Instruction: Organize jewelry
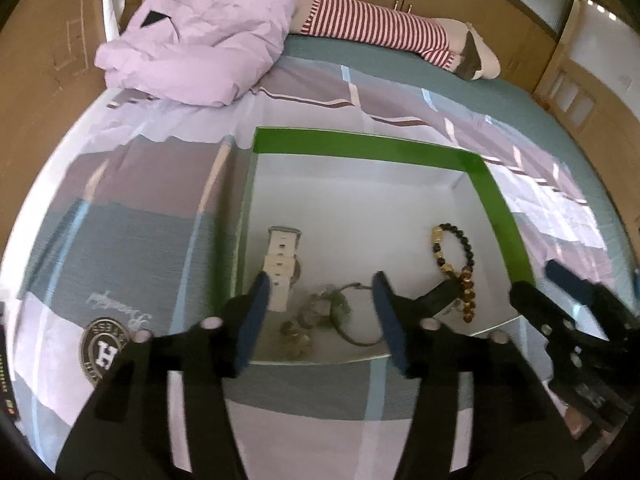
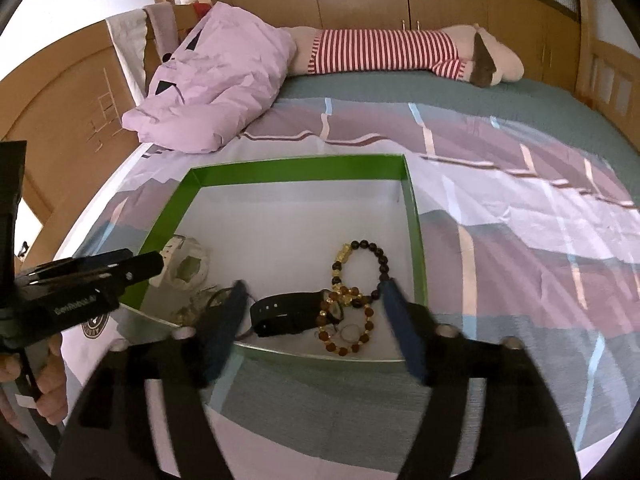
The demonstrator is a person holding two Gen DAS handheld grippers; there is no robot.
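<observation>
Patchwork bedding covers the bed [image 2: 520, 208] under a green-rimmed box [image 2: 414, 216]. Both the left hand-held gripper [image 1: 320, 320] and the right hand-held gripper [image 2: 316, 328] gape wide, empty, at its near edge. Inside: black watch [image 2: 288, 312], partly blurred; beaded bracelets [image 2: 356, 292]; white watch [image 1: 282, 268]; perhaps tangled chains [image 1: 320, 312].

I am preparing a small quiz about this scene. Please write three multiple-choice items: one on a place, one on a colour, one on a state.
1. Where does the beaded bracelet lie?
A. inside the box
B. on the pillow
C. on the floor

2. What colour are the walls of the box?
A. red
B. green
C. yellow

3. How is the right gripper?
A. shut on the black watch
B. open, holding nothing
C. shut on the bracelet

Answers: 1 A, it rests on the white box floor; 2 B, the walls are green; 3 B, its fingers stand wide apart.
</observation>
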